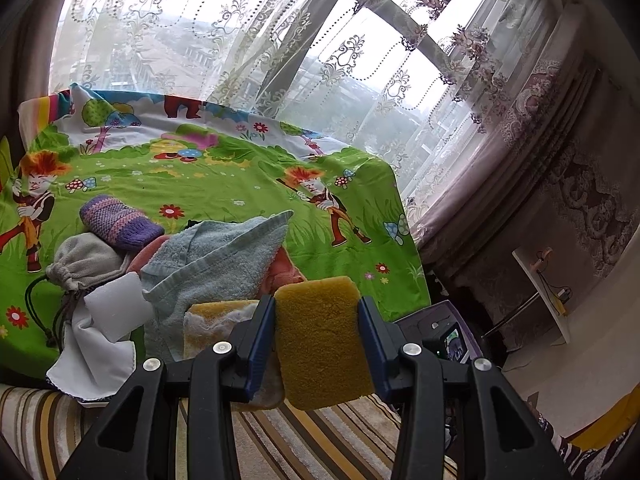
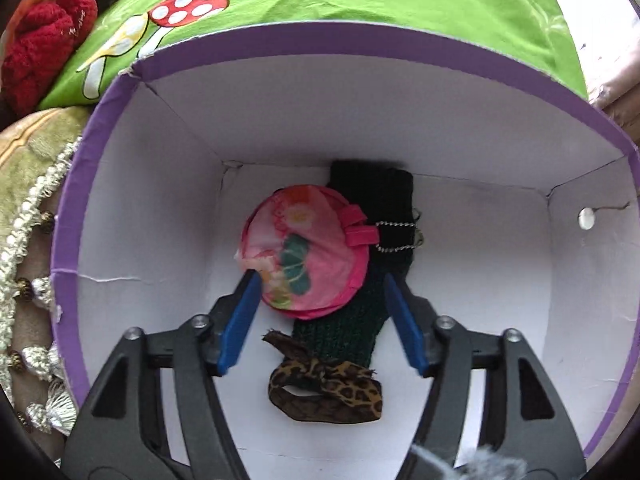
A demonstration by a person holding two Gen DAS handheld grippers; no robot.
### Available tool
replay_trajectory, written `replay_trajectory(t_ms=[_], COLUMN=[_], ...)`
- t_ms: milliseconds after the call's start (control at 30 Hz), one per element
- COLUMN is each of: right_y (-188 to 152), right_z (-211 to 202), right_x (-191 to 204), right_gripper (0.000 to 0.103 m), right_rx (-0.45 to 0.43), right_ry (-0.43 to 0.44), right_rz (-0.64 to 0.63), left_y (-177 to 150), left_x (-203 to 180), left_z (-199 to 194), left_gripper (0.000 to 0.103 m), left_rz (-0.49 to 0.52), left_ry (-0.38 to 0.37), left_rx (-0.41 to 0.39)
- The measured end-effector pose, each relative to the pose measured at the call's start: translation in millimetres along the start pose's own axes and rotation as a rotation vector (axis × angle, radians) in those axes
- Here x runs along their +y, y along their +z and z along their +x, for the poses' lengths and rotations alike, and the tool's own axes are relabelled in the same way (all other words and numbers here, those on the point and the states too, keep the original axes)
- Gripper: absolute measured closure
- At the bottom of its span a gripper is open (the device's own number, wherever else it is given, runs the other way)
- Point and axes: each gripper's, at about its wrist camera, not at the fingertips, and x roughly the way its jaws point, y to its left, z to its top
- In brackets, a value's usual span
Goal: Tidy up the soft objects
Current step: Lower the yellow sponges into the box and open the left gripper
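Right claw (image 2: 320, 316) gapes above pink pouch (image 2: 306, 250) inside purple box (image 2: 360, 120).

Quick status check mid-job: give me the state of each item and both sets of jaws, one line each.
left gripper: jaws shut on the yellow sponge, held off the bed.
right gripper: jaws open, nothing held, over the box.
purple box: open, partly filled.
pink round pouch: in the box, lying on the dark knit item.
leopard-print band: on the box floor.
blue towel: crumpled on the pile on the bed.
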Motion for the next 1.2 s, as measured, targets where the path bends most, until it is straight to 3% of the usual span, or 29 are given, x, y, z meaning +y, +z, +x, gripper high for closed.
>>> replay_trajectory(t_ms=[200,267,400,533,633,733,933,1200], right_y=[3.5,4.3,3.4,4.7,13.1,18.5,11.8,-6.3], right_z=[1.7,-0.5,-7.9,2.0,11.6,9.2,4.8,-5.5], right_x=[-29.6,-28.5,-20.1,-11.6,-17.0,-32.8,-65.1,-97.7], right_gripper=[0.033,0.033,0.011,0.011,0.011,0.011,0.011,0.011], right_rx=[-0.007,-0.001,-0.026,0.014,0.059,0.048,0.044,0.017], right_ry=[0.067,0.044,0.029,-0.025,-0.056,-0.114,-0.147,-0.166], right_rz=[0.06,0.041,0.008,-0.045,-0.026,0.003,0.071,0.126], left_y=[-2.2,-2.9,-4.0,-4.6,-5.4,-7.7,-18.8,-46.7], left_x=[-1.8,-3.0,-4.3,-11.2,-17.6,-27.6,-61.8,-109.6], left_z=[4.5,4.9,7.3,10.0,11.3,16.5,41.8,105.7], left_gripper=[0.06,0.06,0.06,0.06,0.06,0.06,0.06,0.06], left_rz=[0.005,0.008,0.005,0.021,0.034,0.058,0.116,0.185], left_ry=[0.002,0.003,0.002,-0.002,-0.01,-0.028,-0.098,-0.182], left_rx=[0.014,0.016,0.023,0.033,0.04,0.057,0.132,0.3])
